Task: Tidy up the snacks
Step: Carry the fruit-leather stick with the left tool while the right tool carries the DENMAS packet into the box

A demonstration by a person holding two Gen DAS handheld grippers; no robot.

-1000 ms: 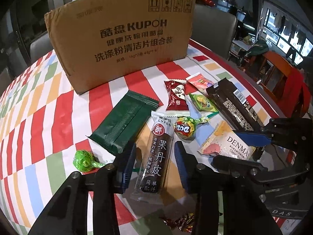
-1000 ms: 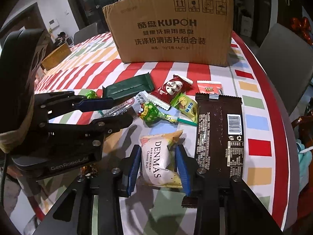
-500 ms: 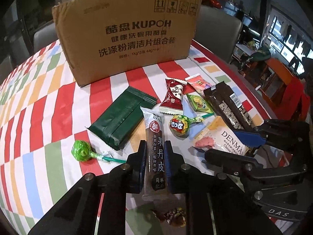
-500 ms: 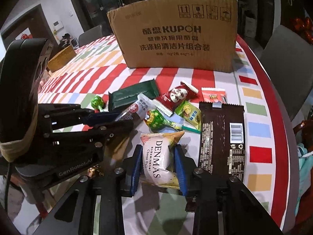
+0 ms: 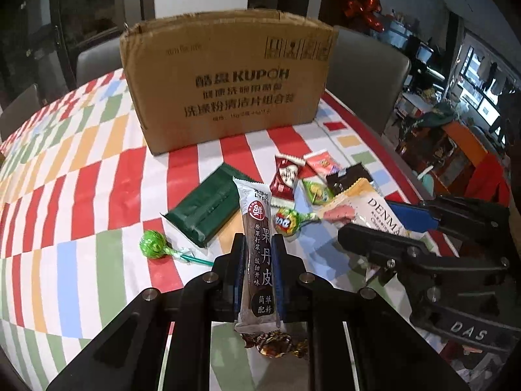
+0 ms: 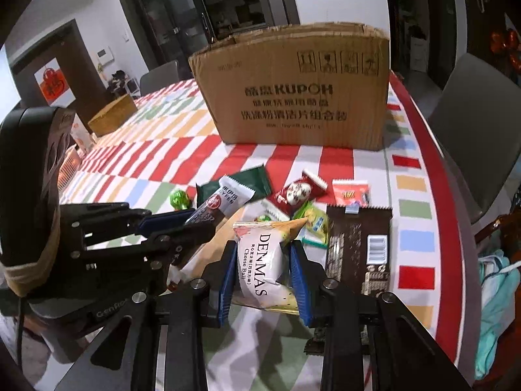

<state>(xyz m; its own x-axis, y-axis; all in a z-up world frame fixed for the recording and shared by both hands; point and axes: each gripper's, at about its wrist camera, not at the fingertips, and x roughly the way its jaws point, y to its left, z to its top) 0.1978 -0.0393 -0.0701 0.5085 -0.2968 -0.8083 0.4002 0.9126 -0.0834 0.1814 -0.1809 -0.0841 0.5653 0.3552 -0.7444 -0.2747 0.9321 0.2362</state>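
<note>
My left gripper (image 5: pixel 258 244) is shut on a long brown fruit-leather bar (image 5: pixel 259 247) and holds it above the table; the bar also shows in the right wrist view (image 6: pixel 218 203). My right gripper (image 6: pixel 262 252) is shut on a white DENMAS cheese ball packet (image 6: pixel 263 270), lifted off the cloth; it also shows in the left wrist view (image 5: pixel 364 208). A brown KUPOH cardboard box (image 5: pixel 228 84) stands at the back of the table (image 5: pixel 97 179). Several snacks lie in front of it.
On the striped cloth lie a dark green packet (image 5: pixel 205 208), a green lollipop (image 5: pixel 153 244), a colourful lollipop (image 5: pixel 286 223), a red candy (image 5: pixel 286 176), a big dark chocolate bar (image 6: pixel 358 244) and a gold-wrapped candy (image 5: pixel 276 347). Grey chairs (image 6: pixel 482 130) stand around.
Both grippers have closed on their snacks and lifted them up off the table, rising and tilting toward the box.
</note>
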